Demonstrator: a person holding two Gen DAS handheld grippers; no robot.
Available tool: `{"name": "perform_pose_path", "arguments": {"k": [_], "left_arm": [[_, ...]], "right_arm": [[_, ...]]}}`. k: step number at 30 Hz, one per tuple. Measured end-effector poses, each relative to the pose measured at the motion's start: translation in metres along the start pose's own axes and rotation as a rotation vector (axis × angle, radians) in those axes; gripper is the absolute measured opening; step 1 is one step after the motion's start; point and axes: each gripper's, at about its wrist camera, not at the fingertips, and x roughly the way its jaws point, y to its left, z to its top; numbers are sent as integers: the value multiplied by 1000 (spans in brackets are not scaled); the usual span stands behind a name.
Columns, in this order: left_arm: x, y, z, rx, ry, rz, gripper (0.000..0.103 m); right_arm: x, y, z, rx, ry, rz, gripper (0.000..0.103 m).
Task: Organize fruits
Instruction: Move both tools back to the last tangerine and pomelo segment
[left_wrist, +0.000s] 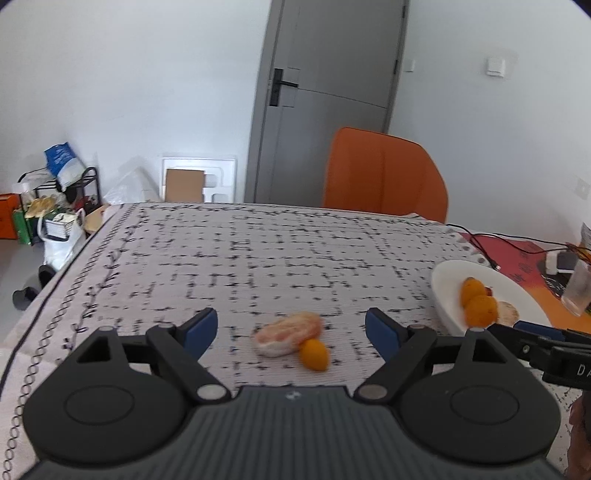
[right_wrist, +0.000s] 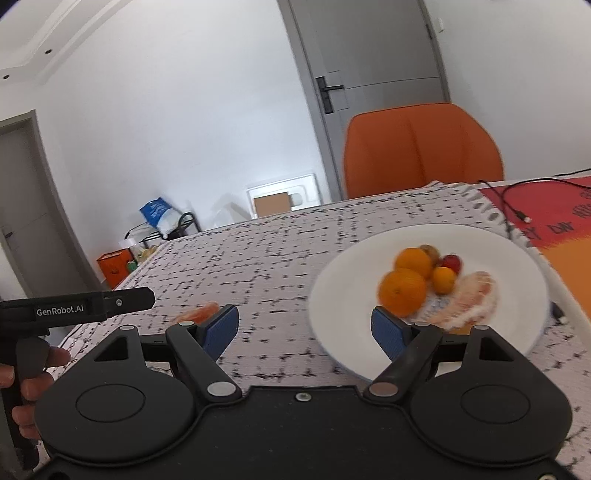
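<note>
Both views look forward and slightly downward, low over the patterned desk (left_wrist: 258, 251). The left wrist view sits nearer the desk's left side, the right wrist view close to the white plate (right_wrist: 340, 295). Both share plate, orange chair (left_wrist: 384, 173) and door (right_wrist: 369, 55), somewhat blurred.

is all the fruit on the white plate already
No: a peeled pomelo piece and a small orange fruit lie on the tablecloth, apart from the white plate.

One white plate (right_wrist: 340, 280), two oranges (right_wrist: 403, 292), two kumquats (left_wrist: 314, 355), two pomelo segments (left_wrist: 287, 332), one cherry tomato (right_wrist: 452, 262)
</note>
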Motion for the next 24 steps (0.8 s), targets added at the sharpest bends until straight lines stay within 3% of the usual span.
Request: {"name": "perform_pose_path", "arguments": {"k": [8,11,15,24], "left_arm": [[-2,26,-4,-46,-1,29,90],[-1,34,-5,-48,3,38,91],[-1,42,-7,-44,5,52,91],[1,66,-14,-75,23,91,100]], "right_arm": [[21,24,4,-45,39,47,79],[29,32,3,-56,58,65,86],[36,41,2,-69,69,83,102],[59,62,0,-107,118,112,103]]}}
